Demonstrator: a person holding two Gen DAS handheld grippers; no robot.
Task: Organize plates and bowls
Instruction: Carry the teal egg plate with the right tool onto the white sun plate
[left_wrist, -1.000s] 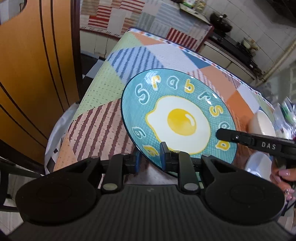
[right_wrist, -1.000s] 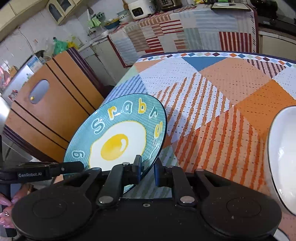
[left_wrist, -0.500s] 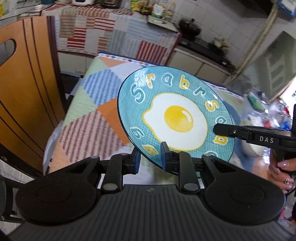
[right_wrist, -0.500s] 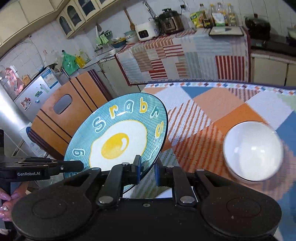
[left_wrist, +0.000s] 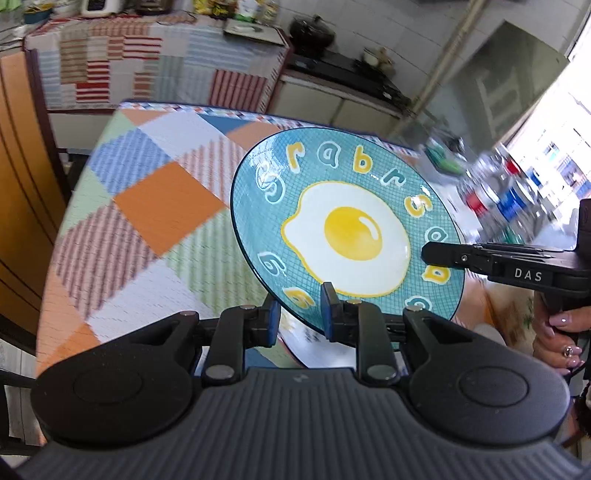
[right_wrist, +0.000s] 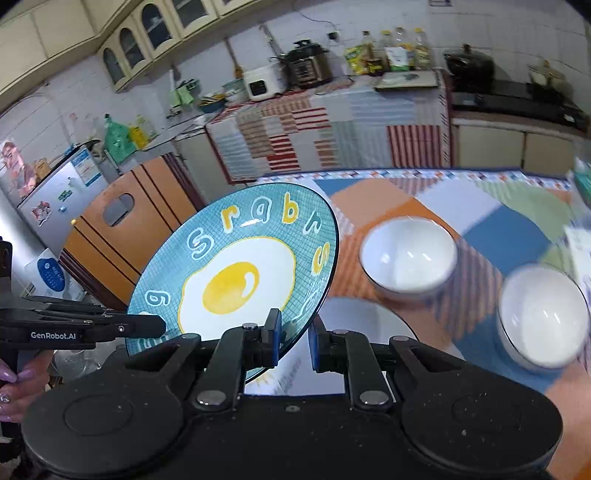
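A tiled kitchen surrounds the scene: cream arched cupboards (right_wrist: 147, 40) high on the wall, a counter draped in a striped patchwork cloth (right_wrist: 325, 133), a dark stove (right_wrist: 517, 103) with a black pot, and an orange wooden chair back (right_wrist: 122, 225) with a slot handle. In front lies the bench (left_wrist: 147, 206), covered in a woven-looking cloth of orange, blue, green and striped diamond patches.

Held above the bench is the plate (left_wrist: 351, 229), round, glossy and shallow, with a teal cross-hatched glaze, a thin dark rim, a painted fried egg in the middle and rounded yellow and white letters around it. It tilts, its face toward both cameras, clear of the cloth.

Below it, partly hidden behind the fingers in the right wrist view, a pale round plate (right_wrist: 373, 325) lies flat on the bench.

2 smooth white bowls stand on the cloth to the right of the plate: the nearer bowl (right_wrist: 543, 314) with a thin dark rim line, the farther bowl (right_wrist: 408, 254) beyond it, slightly apart. Both are blurred.

The left gripper (left_wrist: 297, 317) has its black fingers, lined with blue pads, clenched on the plate's near edge. The right gripper (right_wrist: 293, 334) clamps the opposite edge the same way; in the left wrist view its black fingers reach onto the rim from the right. A hand (left_wrist: 557, 336) with polished nails wraps its handle.
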